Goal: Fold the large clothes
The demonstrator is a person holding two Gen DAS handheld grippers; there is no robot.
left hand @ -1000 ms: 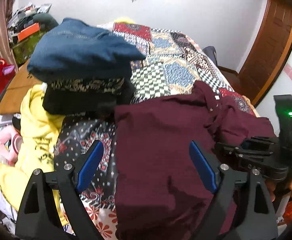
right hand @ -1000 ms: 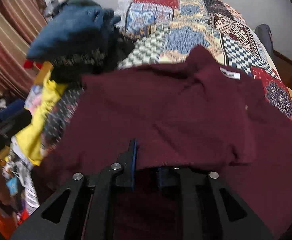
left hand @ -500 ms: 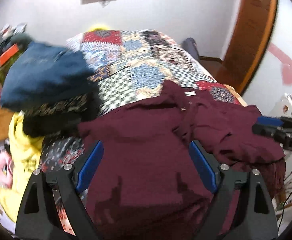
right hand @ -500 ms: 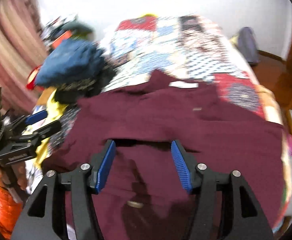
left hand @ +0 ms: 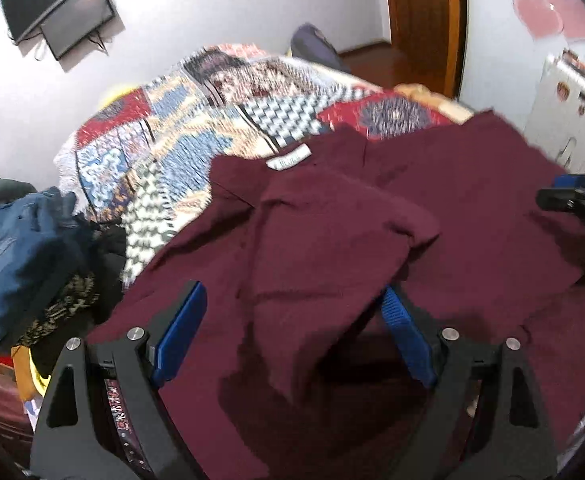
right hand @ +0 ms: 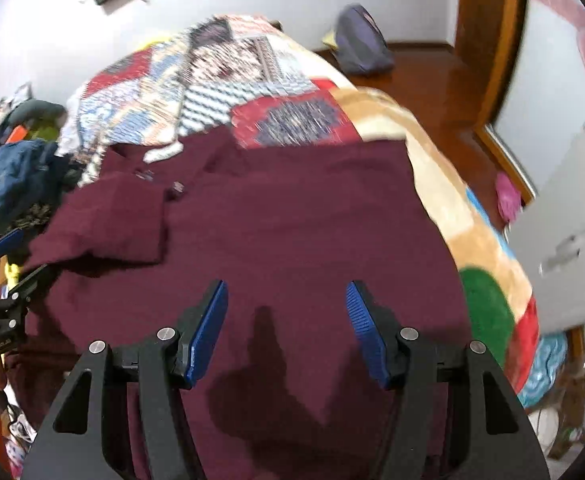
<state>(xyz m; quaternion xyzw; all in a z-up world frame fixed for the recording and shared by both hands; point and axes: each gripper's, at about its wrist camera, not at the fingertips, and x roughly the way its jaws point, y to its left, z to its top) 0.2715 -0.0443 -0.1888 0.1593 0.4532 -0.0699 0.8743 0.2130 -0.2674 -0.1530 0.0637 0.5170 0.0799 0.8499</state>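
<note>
A large maroon shirt (left hand: 472, 216) lies spread on the patchwork bedspread (left hand: 196, 128), its white neck label (left hand: 289, 157) at the far side. One sleeve (left hand: 324, 232) is folded over the body. My left gripper (left hand: 292, 332) is open and empty above the shirt's near left part. My right gripper (right hand: 286, 328) is open and empty above the shirt's body (right hand: 292, 216). The left gripper's fingertips (right hand: 2, 244) show at the left edge of the right wrist view, and the right gripper's (left hand: 572, 196) at the right edge of the left wrist view.
A stack of folded clothes topped by blue denim (left hand: 16, 252) sits at the bed's left. A screen (left hand: 68, 20) hangs on the far wall. A wooden door frame (right hand: 488, 32) and a bag (right hand: 362, 48) on the floor are to the right. A white cabinet (right hand: 568, 232) stands close by.
My right gripper let go of the shirt's hem and opened. Both grippers have swung to the right, so the denim stack slid to the left of both views. The left gripper stayed open.
</note>
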